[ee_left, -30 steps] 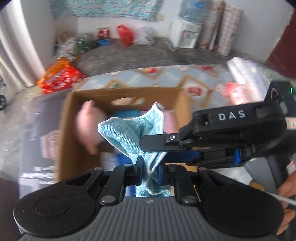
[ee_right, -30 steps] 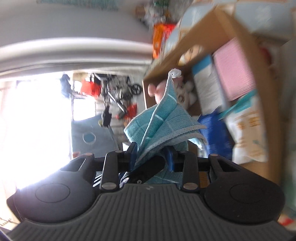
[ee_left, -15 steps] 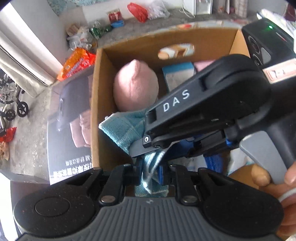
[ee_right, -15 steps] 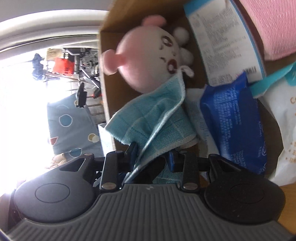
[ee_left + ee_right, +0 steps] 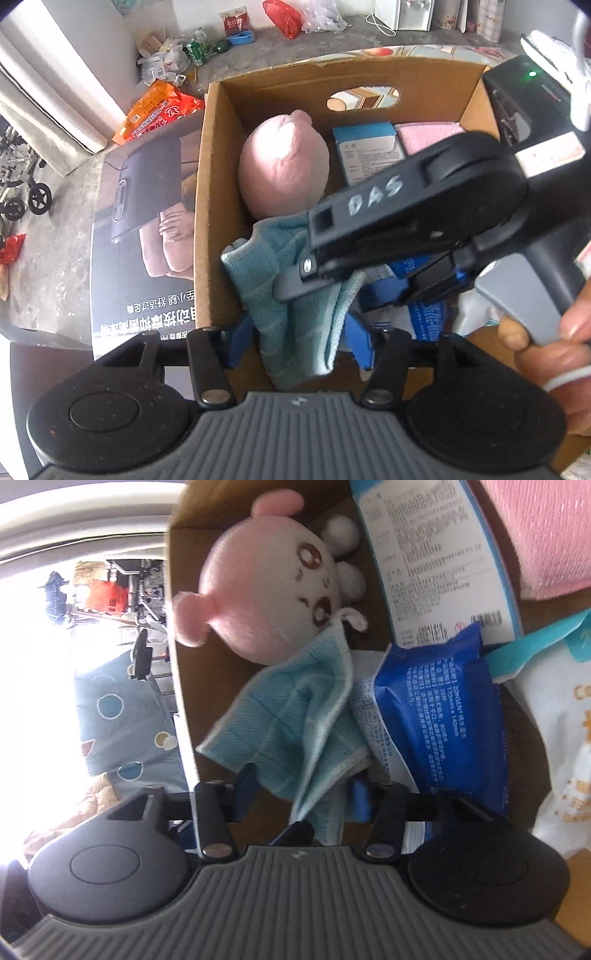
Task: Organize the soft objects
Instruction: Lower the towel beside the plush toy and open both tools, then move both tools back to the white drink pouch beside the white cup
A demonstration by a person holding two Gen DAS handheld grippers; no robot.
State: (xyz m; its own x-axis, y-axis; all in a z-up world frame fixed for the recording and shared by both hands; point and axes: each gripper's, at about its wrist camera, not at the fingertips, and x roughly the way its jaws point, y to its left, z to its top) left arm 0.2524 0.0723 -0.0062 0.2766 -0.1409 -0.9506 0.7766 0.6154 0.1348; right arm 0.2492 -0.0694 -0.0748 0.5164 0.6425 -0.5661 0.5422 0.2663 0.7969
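A light blue towel (image 5: pixel 266 266) (image 5: pixel 295 709) sits in the near left corner of the cardboard box (image 5: pixel 207 203) (image 5: pixel 181 664), leaning on a pink plush toy (image 5: pixel 280 166) (image 5: pixel 266 590). My left gripper (image 5: pixel 300 339) points down into the box with its jaws opening; the towel lies loose between them, and its blue pads stand clear of the cloth. My right gripper (image 5: pixel 303 794) (image 5: pixel 325 295) reaches in from the right, jaws also opening around the same towel without pressing it.
The box also holds a blue wipes pack (image 5: pixel 439 716), a white and blue carton (image 5: pixel 365 151), a pink cloth (image 5: pixel 428 134) and a white pouch (image 5: pixel 554 738). A person's hand (image 5: pixel 546 354) grips the right handle. A printed poster (image 5: pixel 140 236) lies left of the box.
Both grippers carried the towel down into the box and then spread their jaws. The towel, pinched before, now lies loose against the plush toy.
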